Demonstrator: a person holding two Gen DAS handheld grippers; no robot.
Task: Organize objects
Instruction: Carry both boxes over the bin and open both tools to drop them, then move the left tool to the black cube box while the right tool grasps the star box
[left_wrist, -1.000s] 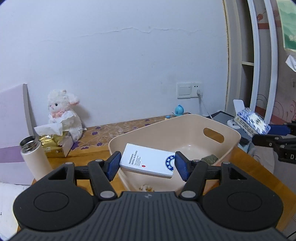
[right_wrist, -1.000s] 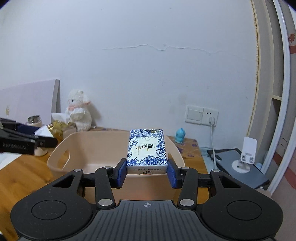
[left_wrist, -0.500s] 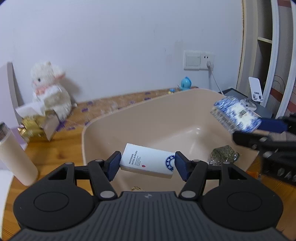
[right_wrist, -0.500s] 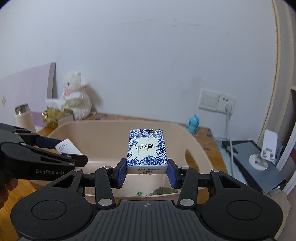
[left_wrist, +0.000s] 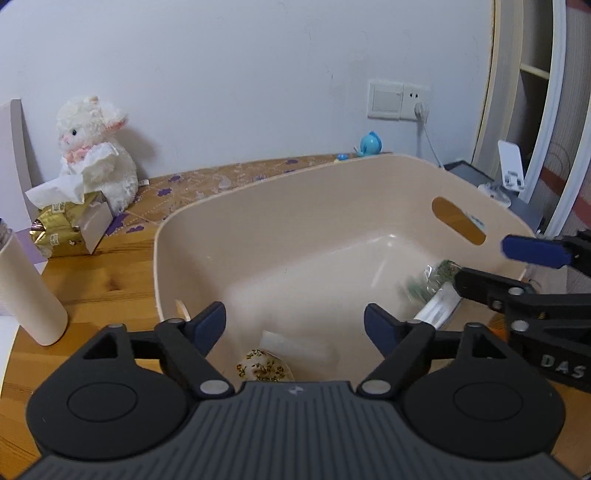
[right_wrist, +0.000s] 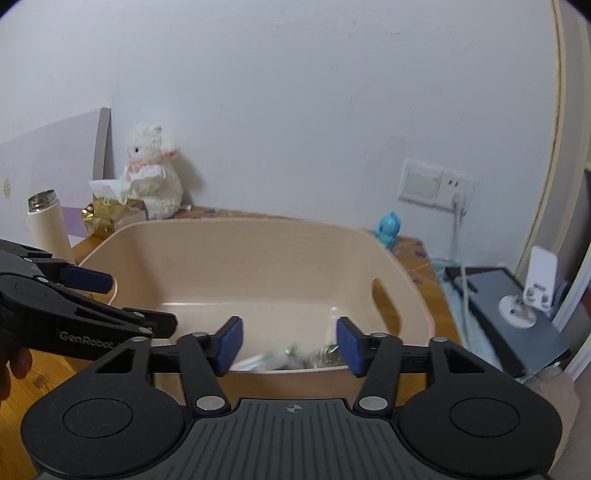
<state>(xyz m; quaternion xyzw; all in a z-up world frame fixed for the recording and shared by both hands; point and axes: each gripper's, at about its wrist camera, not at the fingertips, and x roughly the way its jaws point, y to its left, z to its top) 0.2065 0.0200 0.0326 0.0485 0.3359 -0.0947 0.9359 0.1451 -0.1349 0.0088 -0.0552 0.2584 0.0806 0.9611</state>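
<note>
A beige plastic basin (left_wrist: 332, 173) (right_wrist: 258, 221) stands on the wooden table. My left gripper (left_wrist: 294, 321) hangs open over its near left part, with a blurred white box (left_wrist: 295, 345) below it beside a floral packet (left_wrist: 264, 367). My right gripper (right_wrist: 290, 341) is open at the basin's right side. A blurred blue-and-white tissue pack (left_wrist: 439, 310) (right_wrist: 255, 363) lies under it next to a green packet (left_wrist: 445, 269). One blue pad (left_wrist: 533, 252) of the right gripper shows in the left wrist view. A blue pad (right_wrist: 86, 278) of the left gripper shows in the right wrist view.
A white plush lamb (left_wrist: 96, 147) and a gold tissue box (left_wrist: 70, 225) sit at the back left. A cream flask (left_wrist: 26, 291) stands left of the basin. A blue bird figure (left_wrist: 371, 144), a wall socket with cable (right_wrist: 458, 199) and a white phone stand (right_wrist: 539, 277) are to the right.
Both grippers opened. The white box left the left gripper and the tissue pack left the right gripper; both now lie blurred in the basin. Both grippers moved closer over it.
</note>
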